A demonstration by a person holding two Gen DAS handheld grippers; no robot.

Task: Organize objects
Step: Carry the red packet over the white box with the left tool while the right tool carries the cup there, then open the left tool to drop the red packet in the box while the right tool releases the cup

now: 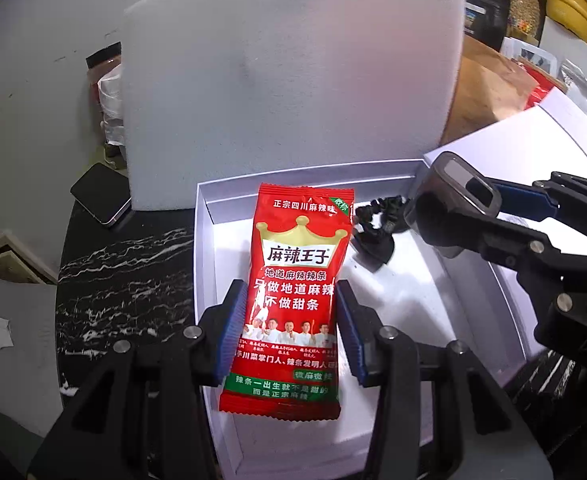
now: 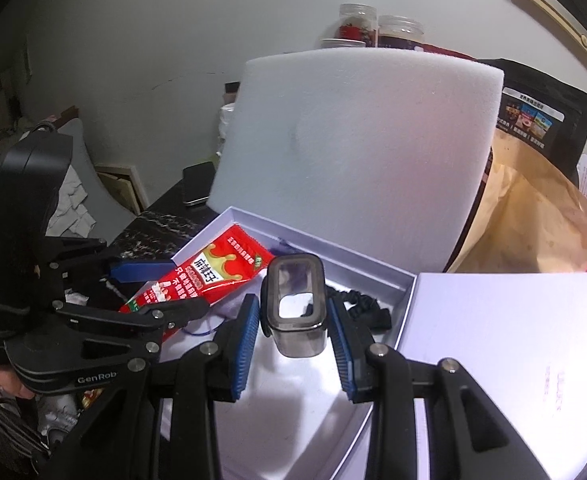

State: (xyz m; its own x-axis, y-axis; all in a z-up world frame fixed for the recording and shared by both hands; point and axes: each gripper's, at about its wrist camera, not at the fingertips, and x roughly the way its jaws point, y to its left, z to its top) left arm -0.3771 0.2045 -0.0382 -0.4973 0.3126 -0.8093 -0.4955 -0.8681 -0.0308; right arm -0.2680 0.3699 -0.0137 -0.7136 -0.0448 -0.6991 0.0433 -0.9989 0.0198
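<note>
My left gripper (image 1: 291, 332) is shut on a red snack packet (image 1: 293, 280), holding it upright over the open white box (image 1: 209, 208). In the right wrist view the same packet (image 2: 209, 276) hangs over the box's left end (image 2: 229, 220) with the left gripper (image 2: 165, 292) around it. My right gripper (image 2: 293, 332) is shut on a small dark translucent container (image 2: 295, 308), held above the box floor; in the left wrist view that container (image 1: 453, 200) and the right gripper (image 1: 473, 208) come in from the right. A black scrunchie (image 1: 377, 216) lies in the box's far corner.
A white foam sheet (image 1: 289, 80) stands behind the box. The box lid (image 2: 505, 340) lies to the right. A phone (image 1: 101, 196) rests on the black marble table (image 1: 125, 272). A brown paper bag (image 2: 533, 228) and two jars (image 2: 373, 26) stand behind.
</note>
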